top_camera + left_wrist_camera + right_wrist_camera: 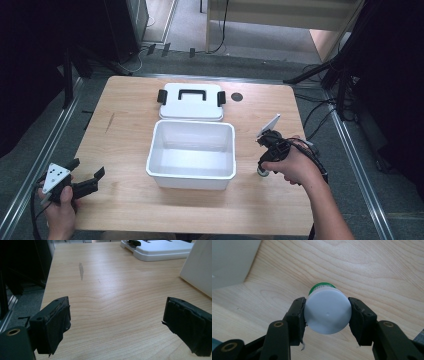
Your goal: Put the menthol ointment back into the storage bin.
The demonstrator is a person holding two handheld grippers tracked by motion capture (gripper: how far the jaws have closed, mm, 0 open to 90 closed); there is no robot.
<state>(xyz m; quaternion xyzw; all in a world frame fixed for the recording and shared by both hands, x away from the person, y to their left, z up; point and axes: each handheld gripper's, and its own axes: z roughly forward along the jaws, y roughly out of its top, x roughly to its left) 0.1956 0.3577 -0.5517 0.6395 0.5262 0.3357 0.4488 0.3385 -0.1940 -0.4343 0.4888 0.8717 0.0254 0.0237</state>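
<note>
Right gripper view: tongs clamp bottle beside white bin.

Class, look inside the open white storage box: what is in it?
The white storage box holds nothing visible; its bare floor shows. The near wall hides a strip of floor behind it.

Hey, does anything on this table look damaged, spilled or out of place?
Only small things. The wooden table has a grey scuff on its left side, and the left gripper has frayed padding on its fingers. Nothing is spilled.
</note>
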